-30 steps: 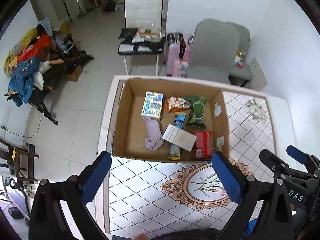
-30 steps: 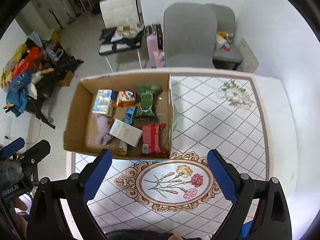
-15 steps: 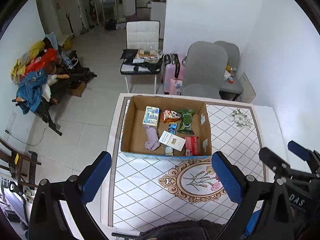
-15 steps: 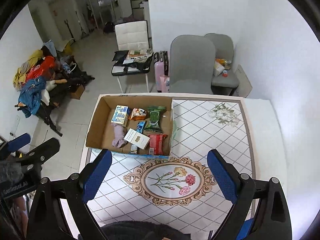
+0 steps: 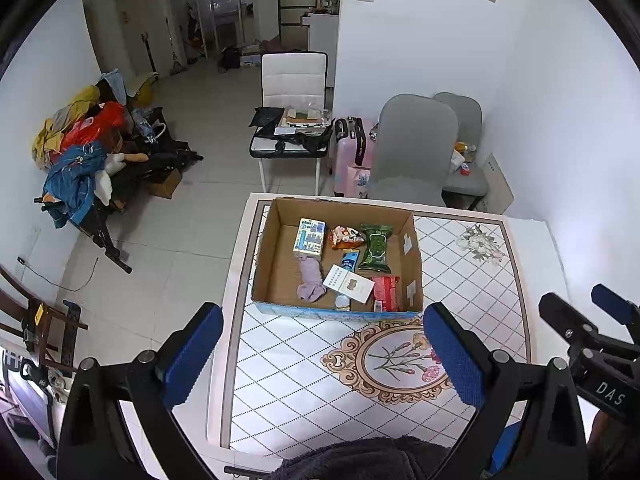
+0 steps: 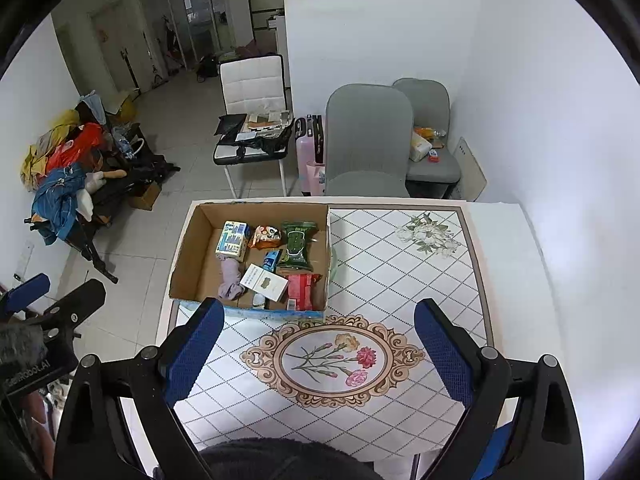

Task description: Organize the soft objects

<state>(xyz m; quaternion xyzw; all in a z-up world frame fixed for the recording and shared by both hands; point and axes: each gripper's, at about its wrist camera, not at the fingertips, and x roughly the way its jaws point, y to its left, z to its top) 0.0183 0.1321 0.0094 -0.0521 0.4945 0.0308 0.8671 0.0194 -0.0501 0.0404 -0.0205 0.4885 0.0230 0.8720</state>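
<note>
A shallow cardboard box (image 5: 276,240) (image 6: 188,256) stands on the tiled tablecloth at the table's far left. Inside lie a lilac cloth (image 5: 310,280) (image 6: 231,278), a blue tissue pack (image 5: 309,238) (image 6: 233,240), an orange snack bag (image 5: 346,237), a green wipes pack (image 5: 375,247) (image 6: 298,246), a white booklet (image 5: 349,283) (image 6: 265,282) and a red packet (image 5: 386,293) (image 6: 302,291). My left gripper (image 5: 320,354) hangs open high above the table's near side, nothing between its blue pads. My right gripper (image 6: 318,350) is open and empty too, over the flower medallion (image 6: 334,360).
Two grey chairs (image 6: 368,140) and a white chair (image 5: 294,120) with papers stand beyond the table. A pink suitcase (image 5: 352,160) sits by them. A pile of clothes (image 5: 76,152) lies on the floor at left. A white wall runs along the right.
Both grippers have risen and pulled back from the box, so it looks much smaller and more of the room shows. Both stay open and empty.
</note>
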